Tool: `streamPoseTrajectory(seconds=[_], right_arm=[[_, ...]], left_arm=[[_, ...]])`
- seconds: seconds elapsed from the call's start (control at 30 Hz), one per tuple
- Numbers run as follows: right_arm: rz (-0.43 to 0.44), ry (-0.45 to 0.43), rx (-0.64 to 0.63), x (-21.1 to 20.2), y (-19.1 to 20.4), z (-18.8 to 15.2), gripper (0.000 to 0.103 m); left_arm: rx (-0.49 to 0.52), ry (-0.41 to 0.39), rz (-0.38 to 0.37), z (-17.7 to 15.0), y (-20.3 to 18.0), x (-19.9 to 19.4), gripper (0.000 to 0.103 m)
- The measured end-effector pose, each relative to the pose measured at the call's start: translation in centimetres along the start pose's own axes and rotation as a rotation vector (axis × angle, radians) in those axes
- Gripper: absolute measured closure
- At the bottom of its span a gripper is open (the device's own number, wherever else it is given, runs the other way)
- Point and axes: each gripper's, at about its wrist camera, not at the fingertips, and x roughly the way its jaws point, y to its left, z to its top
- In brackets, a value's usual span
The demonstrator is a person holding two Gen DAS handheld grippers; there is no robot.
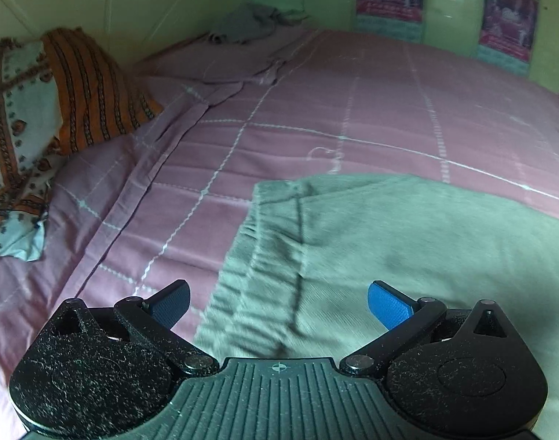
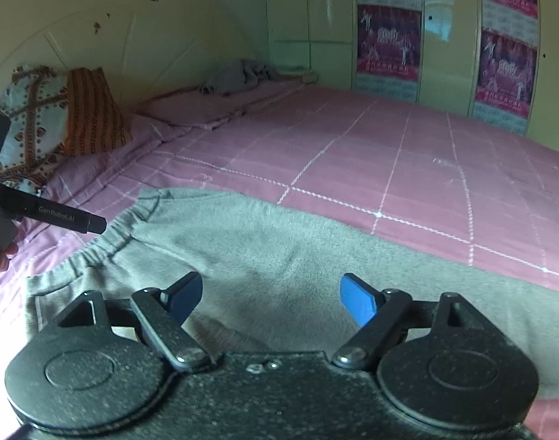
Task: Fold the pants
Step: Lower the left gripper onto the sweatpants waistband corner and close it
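Your left gripper (image 1: 278, 306) and right gripper (image 2: 270, 300) are speckled black — blue ribbed pads (image 1: 388, 308), silver pivot screws (image 2: 348, 357).

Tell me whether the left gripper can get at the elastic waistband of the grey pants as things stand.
Probably yes. The left gripper has its jaws open and empty above the pants, and the waistband lies flat just ahead on the pink bedsheet with nothing covering it.

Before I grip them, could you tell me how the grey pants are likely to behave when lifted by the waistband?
The pants will probably droop: they lie flat and soft on the bedsheet. The gathered waistband looks elastic, so it may stretch or bunch in a gripper. The fabric looks fleecy, so slipping seems unlikely, and a push would probably wrinkle it rather than slide it.
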Motion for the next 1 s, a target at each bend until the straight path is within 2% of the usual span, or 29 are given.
streamPoseTrajectory(seconds=[0.1, 0.3, 0.4, 0.57, 0.63, 0.7, 0.73, 0.8, 0.87, 0.93, 1.0], right_arm=[[0.002, 0.013, -0.008, 1.6, -0.4, 0.2, 0.020], [0.017, 0.052, -0.030, 5.1, -1.2, 0.0, 0.019], [0.023, 0.063, -0.037, 6.8, -1.6, 0.2, 0.019], [0.037, 0.061, -0.057, 8.9, -2.0, 0.8, 0.019], [0.047, 0.059, -0.071, 9.9, -2.2, 1.3, 0.019], [0.055, 0.057, -0.088, 10.8, -2.5, 2.0, 0.019], [0.059, 0.058, -0.096, 11.5, -2.6, 2.4, 0.019], [0.068, 0.061, -0.101, 12.8, -3.2, 3.4, 0.020], [0.079, 0.076, -0.096, 14.3, -3.8, 4.3, 0.027], [0.073, 0.101, -0.096, 15.9, -4.3, 5.4, 0.040], [0.061, 0.115, -0.083, 17.2, -4.9, 6.5, 0.048]], left_arm=[[-0.004, 0.000, 0.019, 1.3, 0.9, 3.0, 0.000], [-0.015, 0.070, 0.020, 3.2, 2.2, 9.3, 0.000], [-0.007, 0.094, -0.005, 3.4, 2.4, 12.1, 0.000], [-0.065, 0.096, -0.125, 3.7, 3.3, 15.2, 0.000], [-0.071, 0.081, -0.148, 3.7, 3.2, 15.7, 0.001], [-0.042, 0.057, -0.175, 3.6, 2.5, 15.8, 0.017], [-0.036, 0.042, -0.206, 3.7, 2.3, 15.4, 0.040], [-0.009, 0.037, -0.199, 3.9, 1.6, 14.8, 0.047], [0.000, 0.030, -0.214, 3.9, 1.5, 14.3, 0.058], [-0.007, 0.002, -0.224, 4.0, 1.4, 13.4, 0.063], [0.015, -0.044, -0.203, 3.9, 1.1, 12.1, 0.080]])
